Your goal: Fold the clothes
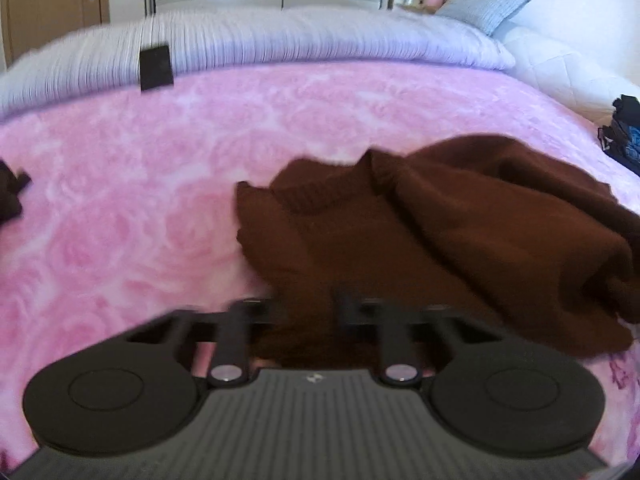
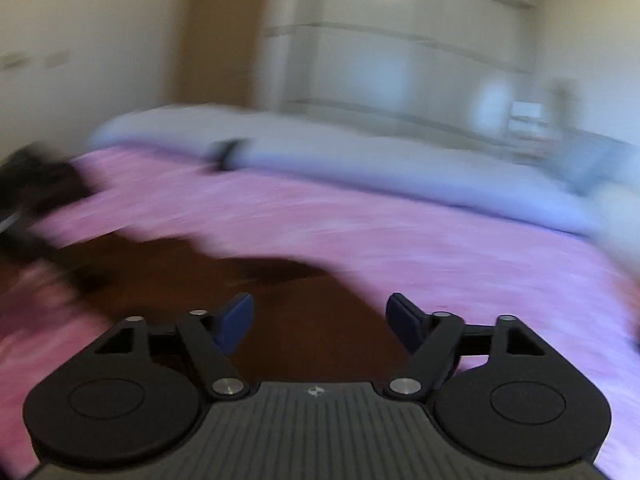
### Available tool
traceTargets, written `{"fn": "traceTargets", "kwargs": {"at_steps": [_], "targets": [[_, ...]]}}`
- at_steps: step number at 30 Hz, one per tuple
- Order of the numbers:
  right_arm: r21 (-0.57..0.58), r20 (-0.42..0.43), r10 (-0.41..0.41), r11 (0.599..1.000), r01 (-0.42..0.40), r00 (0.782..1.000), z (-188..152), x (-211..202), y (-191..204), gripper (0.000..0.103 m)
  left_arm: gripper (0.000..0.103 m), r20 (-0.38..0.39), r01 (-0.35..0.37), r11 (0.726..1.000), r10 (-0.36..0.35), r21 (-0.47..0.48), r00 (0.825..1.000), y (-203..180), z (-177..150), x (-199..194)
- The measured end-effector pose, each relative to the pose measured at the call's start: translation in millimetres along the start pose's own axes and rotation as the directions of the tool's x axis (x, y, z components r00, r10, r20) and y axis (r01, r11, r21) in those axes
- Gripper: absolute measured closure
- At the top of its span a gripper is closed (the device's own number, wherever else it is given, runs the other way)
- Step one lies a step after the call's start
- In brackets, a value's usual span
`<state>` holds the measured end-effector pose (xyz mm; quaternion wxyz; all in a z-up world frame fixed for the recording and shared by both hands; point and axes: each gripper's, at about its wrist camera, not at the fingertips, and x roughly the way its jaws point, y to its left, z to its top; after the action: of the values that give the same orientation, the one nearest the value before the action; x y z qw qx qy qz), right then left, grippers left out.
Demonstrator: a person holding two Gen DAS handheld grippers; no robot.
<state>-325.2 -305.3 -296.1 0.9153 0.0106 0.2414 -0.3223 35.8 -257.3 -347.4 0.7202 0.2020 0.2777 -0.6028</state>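
Note:
A crumpled dark brown garment [image 1: 440, 240] lies on the pink blanket [image 1: 140, 200], filling the right half of the left wrist view. My left gripper [image 1: 306, 310] sits at its near edge with the jaws drawn together and brown cloth bunched between them; the fingertips are buried in the fabric. The right wrist view is blurred. There the same brown garment [image 2: 160, 272] spreads below and to the left of my right gripper [image 2: 320, 314]. Its blue pads [image 2: 236, 320] stand wide apart above the cloth and hold nothing.
A white ribbed duvet [image 1: 280, 36] runs along the far side of the bed with a small black object [image 1: 156, 66] on it. A pale pillow [image 1: 484, 6] lies at the back right. Dark clothes lie at the right edge [image 1: 624, 136] and left edge [image 1: 10, 192].

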Motion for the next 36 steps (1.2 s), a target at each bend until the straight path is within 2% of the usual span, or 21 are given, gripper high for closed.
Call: {"fn": "traceTargets", "kwargs": {"at_steps": [1,4,7,9,10,11,12,13,14,16,19,21,23,24,27,32,36], "targets": [[-0.049,-0.014,0.067,0.997,-0.067,0.998,-1,5,14,0.023,0.096,0.025,0.006,1.000,-0.006,0.000,1.000,1,2,-9],[-0.193,-0.087,0.155,0.967,-0.170,0.984,-10,19,52,0.019,0.096,0.103,0.025,0.999,-0.022,-0.024,0.994,12,7,-38],[-0.290,-0.144,0.158,0.937,-0.194,0.977,-20,34,81,0.019,0.096,0.149,0.071,0.997,-0.064,-0.041,0.987,20,8,-61],[-0.379,-0.171,0.113,0.910,-0.171,0.979,-29,45,97,0.025,0.096,0.148,0.085,0.996,-0.081,-0.027,0.986,21,4,-67],[-0.427,-0.180,0.082,0.891,-0.153,0.980,-30,52,100,0.042,0.096,0.140,0.084,0.996,-0.081,-0.015,0.987,21,2,-69],[-0.466,-0.185,0.051,0.875,-0.133,0.981,-31,59,102,0.070,0.096,0.127,0.074,0.997,-0.073,-0.005,0.989,22,-1,-68],[-0.481,-0.181,0.018,0.871,-0.104,0.983,-31,60,102,0.086,0.094,0.112,0.065,0.998,-0.064,-0.002,0.992,23,-4,-67],[-0.475,-0.173,-0.005,0.876,-0.079,0.985,-29,59,100,0.093,0.094,0.099,0.053,0.999,-0.052,-0.007,0.994,26,-7,-67],[-0.447,-0.174,0.005,0.891,-0.083,0.985,-25,56,95,0.095,0.091,0.087,0.039,0.999,-0.037,-0.022,0.996,29,-10,-67],[-0.373,-0.173,0.040,0.922,-0.103,0.984,-15,36,87,0.096,0.092,0.074,0.012,0.998,-0.007,-0.062,0.997,36,-18,-72],[-0.278,-0.183,0.133,0.943,-0.181,0.974,-5,-5,83,0.095,0.075,0.074,-0.001,0.992,0.010,-0.124,0.997,44,-29,-89],[-0.220,-0.197,0.214,0.941,-0.256,0.957,-1,-33,85,0.095,0.063,0.077,0.009,0.989,0.002,-0.150,0.997,41,-36,-101],[-0.234,-0.218,0.253,0.924,-0.302,0.943,-10,-52,97,0.095,0.056,0.086,0.058,0.980,-0.042,-0.191,0.995,36,-43,-112],[-0.241,-0.231,0.265,0.917,-0.319,0.936,-15,-60,102,0.095,0.049,0.088,0.089,0.973,-0.071,-0.212,0.994,32,-47,-116],[-0.237,-0.265,0.278,0.909,-0.342,0.923,-30,-77,113,0.095,0.039,0.078,0.154,0.958,-0.139,-0.243,0.987,10,-54,-118],[-0.177,-0.301,0.286,0.921,-0.348,0.910,-44,-95,109,0.094,0.030,0.038,0.199,0.944,-0.195,-0.262,0.980,-23,-67,-110],[-0.145,-0.315,0.283,0.929,-0.341,0.906,-50,-95,99,0.093,0.029,-0.010,0.224,0.933,-0.236,-0.281,0.972,-39,-74,-91]]}}
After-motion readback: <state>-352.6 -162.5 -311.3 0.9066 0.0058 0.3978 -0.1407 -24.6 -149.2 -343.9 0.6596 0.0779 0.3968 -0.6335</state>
